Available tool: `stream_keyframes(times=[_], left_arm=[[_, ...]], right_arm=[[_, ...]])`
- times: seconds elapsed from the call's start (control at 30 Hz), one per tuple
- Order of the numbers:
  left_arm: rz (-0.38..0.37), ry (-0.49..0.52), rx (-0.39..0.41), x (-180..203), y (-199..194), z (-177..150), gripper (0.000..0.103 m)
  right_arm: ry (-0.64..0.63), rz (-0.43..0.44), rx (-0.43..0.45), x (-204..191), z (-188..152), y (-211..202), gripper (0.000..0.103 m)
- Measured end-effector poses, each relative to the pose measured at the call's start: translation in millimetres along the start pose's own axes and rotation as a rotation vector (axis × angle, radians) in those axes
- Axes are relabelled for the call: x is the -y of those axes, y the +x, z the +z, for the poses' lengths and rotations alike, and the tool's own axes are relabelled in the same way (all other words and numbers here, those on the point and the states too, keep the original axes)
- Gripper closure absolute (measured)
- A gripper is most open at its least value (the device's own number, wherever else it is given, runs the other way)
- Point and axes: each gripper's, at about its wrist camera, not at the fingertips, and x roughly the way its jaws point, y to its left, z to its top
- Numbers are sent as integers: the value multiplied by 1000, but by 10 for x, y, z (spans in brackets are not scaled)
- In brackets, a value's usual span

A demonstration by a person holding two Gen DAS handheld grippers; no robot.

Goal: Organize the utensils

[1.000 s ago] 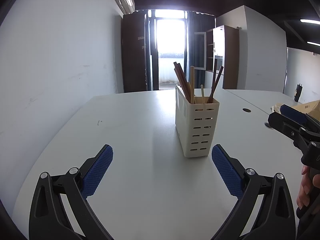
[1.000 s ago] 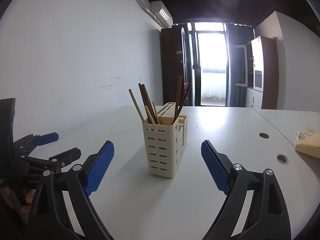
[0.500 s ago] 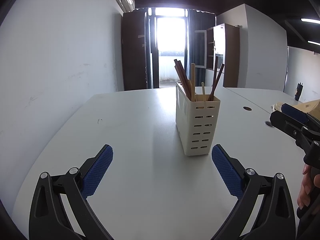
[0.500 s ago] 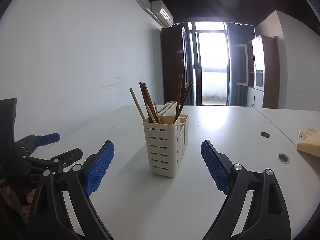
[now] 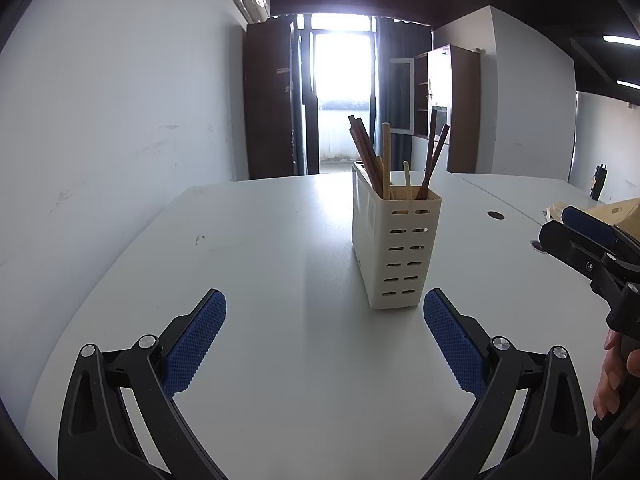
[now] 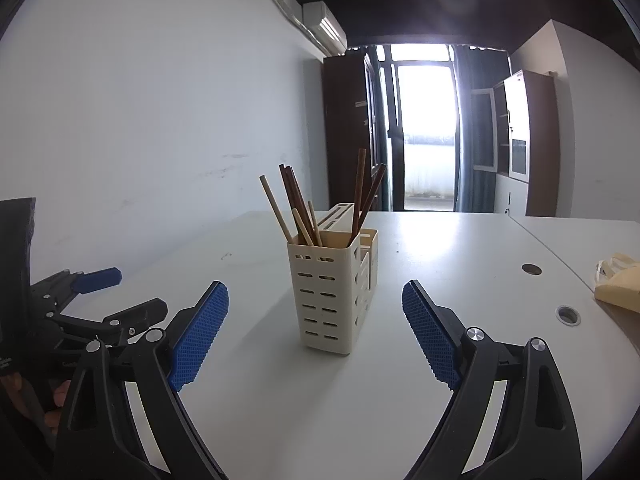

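A cream slotted utensil holder [image 5: 396, 248] stands upright on the white table [image 5: 260, 264]; it also shows in the right wrist view [image 6: 334, 296]. Several brown and pale chopsticks [image 5: 384, 160] stand in it, also seen from the right wrist [image 6: 296, 208]. My left gripper [image 5: 324, 336] is open and empty, just short of the holder, which stands ahead and to its right. My right gripper [image 6: 316, 336] is open and empty with the holder ahead between its fingers. Each gripper shows at the edge of the other's view: the right one [image 5: 588, 244], the left one [image 6: 120, 300].
A white wall [image 5: 120, 140] runs along the table's left side. Cable holes [image 6: 531, 269] and a tan bag [image 6: 618, 286] lie at the right. A second table joins on the right. Dark cabinets and a bright door stand at the back.
Both grippers have crept slightly towards the holder, which looks a little nearer. Both stay open and empty.
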Motion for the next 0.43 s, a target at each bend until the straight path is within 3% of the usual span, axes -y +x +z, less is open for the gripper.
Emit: stream_keyframes(times=[0.43], left_arm=[[2,-4,-17,-13,21,-6,6]], right_arm=[[17,9,17,61,-39,54,14]])
